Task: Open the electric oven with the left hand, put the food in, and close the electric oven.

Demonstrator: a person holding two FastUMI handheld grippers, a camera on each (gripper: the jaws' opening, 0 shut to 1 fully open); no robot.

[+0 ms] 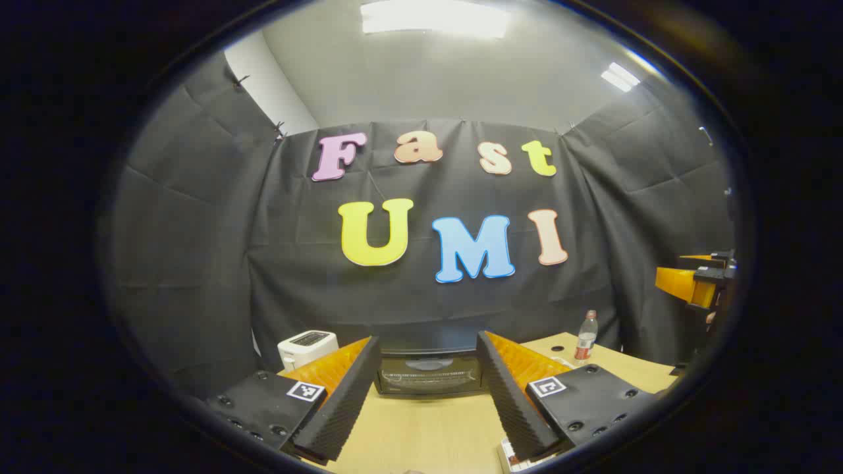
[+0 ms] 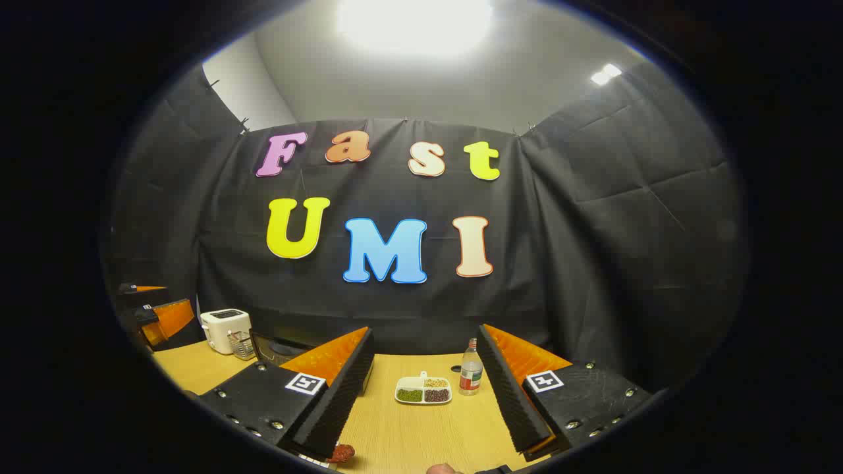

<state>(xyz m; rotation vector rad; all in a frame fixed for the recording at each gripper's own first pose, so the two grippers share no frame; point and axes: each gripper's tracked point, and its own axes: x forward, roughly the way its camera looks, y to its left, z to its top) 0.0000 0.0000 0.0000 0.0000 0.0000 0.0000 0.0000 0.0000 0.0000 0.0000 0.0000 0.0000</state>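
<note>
Nearest the lens in the left gripper view, the left gripper (image 1: 428, 388) holds its 2 fingers spread wide with nothing between them, above the light wooden table (image 1: 421, 428). Straight past the fingertips sits the electric oven (image 1: 428, 374), dark, door shut, its lower edge and both sides hidden behind the fingers. A white object at the bottom edge, beside the right-hand finger, is cut off and cannot be identified. Farther back on the left stands a white toaster (image 1: 307, 346); on the right a clear bottle (image 1: 585, 337) with a red label. At the far right edge the right gripper (image 1: 699, 284) is partly cropped.

From the right gripper view, that gripper (image 2: 427, 388) also has its jaws spread and empty. A reddish-brown piece of food (image 2: 341, 452) lies on the table at the bottom edge, partly covered by the left-hand finger. Between the fingers, farther off, rest a white 3-compartment dish (image 2: 423, 390) of green, tan and dark contents and the bottle (image 2: 470, 376) just beside it. The oven's corner (image 2: 276, 347) peeks out past the finger, near the toaster (image 2: 224, 328) and a small wire basket (image 2: 242, 345).
</note>
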